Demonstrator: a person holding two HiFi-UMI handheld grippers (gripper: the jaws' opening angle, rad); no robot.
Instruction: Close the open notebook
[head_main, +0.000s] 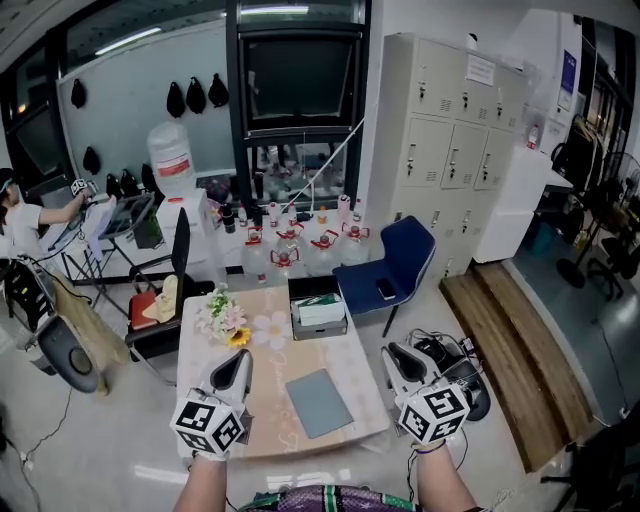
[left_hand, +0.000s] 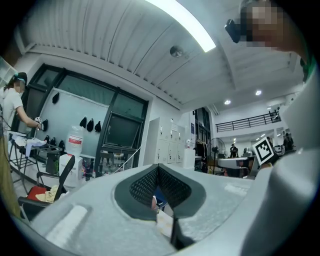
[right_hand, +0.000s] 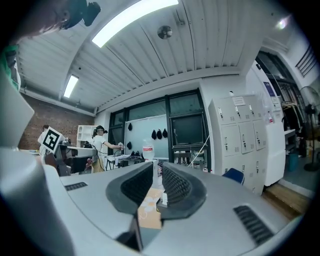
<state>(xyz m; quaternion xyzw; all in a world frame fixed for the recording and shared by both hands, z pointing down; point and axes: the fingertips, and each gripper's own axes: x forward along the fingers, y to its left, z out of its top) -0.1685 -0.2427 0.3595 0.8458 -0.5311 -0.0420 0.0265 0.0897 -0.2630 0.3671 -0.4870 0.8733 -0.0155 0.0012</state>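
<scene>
A small worktop (head_main: 268, 372) with a flowery cloth stands in the middle of the room. The notebook (head_main: 318, 402) lies flat on it, near the front edge and a bit to the right. It shows one plain grey-blue cover and looks closed.

The person holds a pair of tongs in each hand. The left tongs (head_main: 243, 358) (left_hand: 157, 169) hang over the front left part of the worktop, to the left of the notebook and not touching it. Their tips are together, and they hold nothing. The right tongs (head_main: 392, 352) (right_hand: 156, 172) hang just past the right edge of the worktop, over the floor. They do not touch the notebook either. Their two sides stand a little apart, with nothing between them. Each pair has a cube with black and white squares, the left cube (head_main: 208, 425) and the right cube (head_main: 433, 412), close to the hands.

At the back left of the worktop there is a bunch of flowers (head_main: 222, 318). Beside it, at the back right, sits a low box (head_main: 320, 312) with papers inside. A blue chair (head_main: 395, 262) stands just behind the worktop on the right. Pale lockers (head_main: 450, 140) line the wall behind it. A big water jug (head_main: 172, 158) stands farther back on the left. Another person (head_main: 20, 225) stands at the far left.
</scene>
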